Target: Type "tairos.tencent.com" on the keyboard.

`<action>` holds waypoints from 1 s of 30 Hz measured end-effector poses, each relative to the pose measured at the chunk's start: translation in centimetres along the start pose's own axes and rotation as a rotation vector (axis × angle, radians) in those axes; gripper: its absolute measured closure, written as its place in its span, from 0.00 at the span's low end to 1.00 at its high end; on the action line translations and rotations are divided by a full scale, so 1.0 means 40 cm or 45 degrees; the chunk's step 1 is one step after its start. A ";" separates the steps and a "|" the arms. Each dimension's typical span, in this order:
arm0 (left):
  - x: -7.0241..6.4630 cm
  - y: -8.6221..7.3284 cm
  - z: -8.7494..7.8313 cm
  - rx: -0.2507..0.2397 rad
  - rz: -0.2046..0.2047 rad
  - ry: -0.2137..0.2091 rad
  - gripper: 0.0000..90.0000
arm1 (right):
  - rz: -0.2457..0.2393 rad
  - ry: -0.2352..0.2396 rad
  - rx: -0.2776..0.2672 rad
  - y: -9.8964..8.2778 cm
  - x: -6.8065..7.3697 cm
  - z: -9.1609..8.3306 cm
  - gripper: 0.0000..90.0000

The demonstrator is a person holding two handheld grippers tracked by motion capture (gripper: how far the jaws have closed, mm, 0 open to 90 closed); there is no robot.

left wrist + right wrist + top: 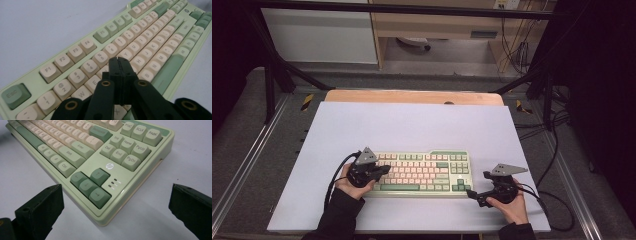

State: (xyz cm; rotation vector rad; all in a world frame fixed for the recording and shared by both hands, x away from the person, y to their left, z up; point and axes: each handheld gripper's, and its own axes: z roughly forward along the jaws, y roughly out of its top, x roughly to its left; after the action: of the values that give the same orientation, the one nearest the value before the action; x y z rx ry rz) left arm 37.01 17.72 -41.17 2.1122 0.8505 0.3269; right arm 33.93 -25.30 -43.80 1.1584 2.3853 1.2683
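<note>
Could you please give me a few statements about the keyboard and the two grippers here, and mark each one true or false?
1. The left gripper has its jaws closed together over the keyboard. True.
2. The right gripper is clamped on the keyboard's corner. False: its jaws stand wide apart, with the corner by the arrow keys between them, untouched.
3. The keyboard lies on a white mat. True.
4. The Esc key is cream-coloured. False: it is green.
5. The keyboard is flipped upside down. False: its keys face up.

Wooden table (412, 96) under pale lilac mat (412, 125); green-and-cream keyboard (422, 172) flat on mat, near front edge.
</note>
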 end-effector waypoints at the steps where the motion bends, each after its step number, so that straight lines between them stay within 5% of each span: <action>1: 0.002 -0.002 -0.004 0.002 0.001 0.005 1.00 | -0.001 -0.002 -0.005 0.000 0.000 0.000 0.01; 15: 0.030 -0.045 -0.045 0.016 -0.026 0.051 1.00 | 0.002 0.000 -0.002 -0.001 0.001 0.000 0.00; 30: 0.051 -0.070 -0.038 0.040 -0.050 0.068 1.00 | 0.005 -0.001 -0.003 -0.001 0.002 0.000 0.01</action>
State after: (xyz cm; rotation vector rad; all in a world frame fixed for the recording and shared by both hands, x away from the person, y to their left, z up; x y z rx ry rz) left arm 36.47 21.24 -42.49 2.1213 0.9331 0.3529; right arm 33.87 -25.27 -43.81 1.1636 2.3815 1.2710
